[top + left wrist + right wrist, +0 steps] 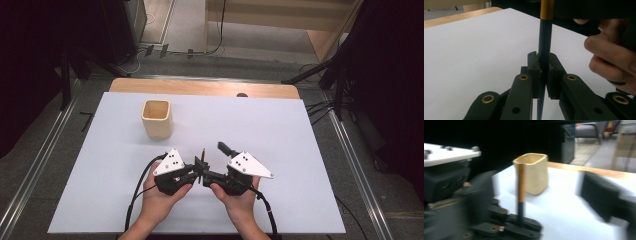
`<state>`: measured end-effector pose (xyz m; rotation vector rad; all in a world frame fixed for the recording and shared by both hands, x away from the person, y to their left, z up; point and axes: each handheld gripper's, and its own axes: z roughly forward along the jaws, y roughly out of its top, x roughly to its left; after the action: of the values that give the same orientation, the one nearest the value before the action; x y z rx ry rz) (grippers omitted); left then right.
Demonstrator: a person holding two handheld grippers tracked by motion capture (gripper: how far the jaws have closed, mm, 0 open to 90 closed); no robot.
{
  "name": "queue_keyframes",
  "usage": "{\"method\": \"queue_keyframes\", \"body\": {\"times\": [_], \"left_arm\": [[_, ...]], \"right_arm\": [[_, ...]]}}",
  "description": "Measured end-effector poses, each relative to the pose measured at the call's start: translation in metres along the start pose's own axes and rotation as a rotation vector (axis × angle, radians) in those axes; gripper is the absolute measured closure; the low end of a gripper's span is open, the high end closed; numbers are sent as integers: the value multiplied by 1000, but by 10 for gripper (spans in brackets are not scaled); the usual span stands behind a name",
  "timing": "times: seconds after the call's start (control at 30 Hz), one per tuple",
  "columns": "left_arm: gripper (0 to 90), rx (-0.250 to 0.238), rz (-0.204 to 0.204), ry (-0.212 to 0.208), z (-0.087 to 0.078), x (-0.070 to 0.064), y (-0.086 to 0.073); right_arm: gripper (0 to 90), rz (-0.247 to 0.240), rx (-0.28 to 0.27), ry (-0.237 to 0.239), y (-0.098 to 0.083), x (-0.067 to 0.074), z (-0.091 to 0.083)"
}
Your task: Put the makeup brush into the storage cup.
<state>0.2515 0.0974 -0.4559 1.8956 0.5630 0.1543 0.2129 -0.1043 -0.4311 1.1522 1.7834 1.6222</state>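
Note:
A thin stick, dark at the bottom and orange above, like a pencil, stands upright near the table's front middle. My left gripper is shut on its dark lower part; in the left gripper view the two pads press on the pencil from both sides. My right gripper is close on the right, open, its jaws spread wide and blurred on either side of the pencil without touching it. A beige square cup stands behind and to the left, and shows behind the pencil as the cup.
A white sheet covers the table, with a wooden strip along the far edge. Cables trail from both grippers toward the front edge. Dark stands and floor rails flank the table.

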Motion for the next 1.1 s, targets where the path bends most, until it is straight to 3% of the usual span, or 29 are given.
{"method": "queue_keyframes", "body": {"times": [0.03, 0.17, 0.27, 0.43, 0.6, 0.83, 1.1], "left_arm": [[845, 0, 0, 0, 0, 0, 0], [845, -14, -15, 10, -4, 6, -1], [845, -27, -18, 25, -9, 11, -1], [845, -37, -25, 41, -13, 16, -1], [846, -46, -25, 58, -18, 20, 0], [846, -68, -34, 71, -26, 25, 4], [846, -83, -36, 95, -33, 32, 5]], "right_arm": [[0, -2, -2, -1, 1, -2, -1], [0, 4, -19, 2, 4, -10, -7], [0, -24, -33, -22, 6, -22, -16], [0, -15, -22, -40, 4, -41, -26], [0, -43, -4, -61, -2, -57, -37], [0, -78, 11, -46, -9, -75, -49], [0, -79, 28, -93, -20, -94, -67]]}}
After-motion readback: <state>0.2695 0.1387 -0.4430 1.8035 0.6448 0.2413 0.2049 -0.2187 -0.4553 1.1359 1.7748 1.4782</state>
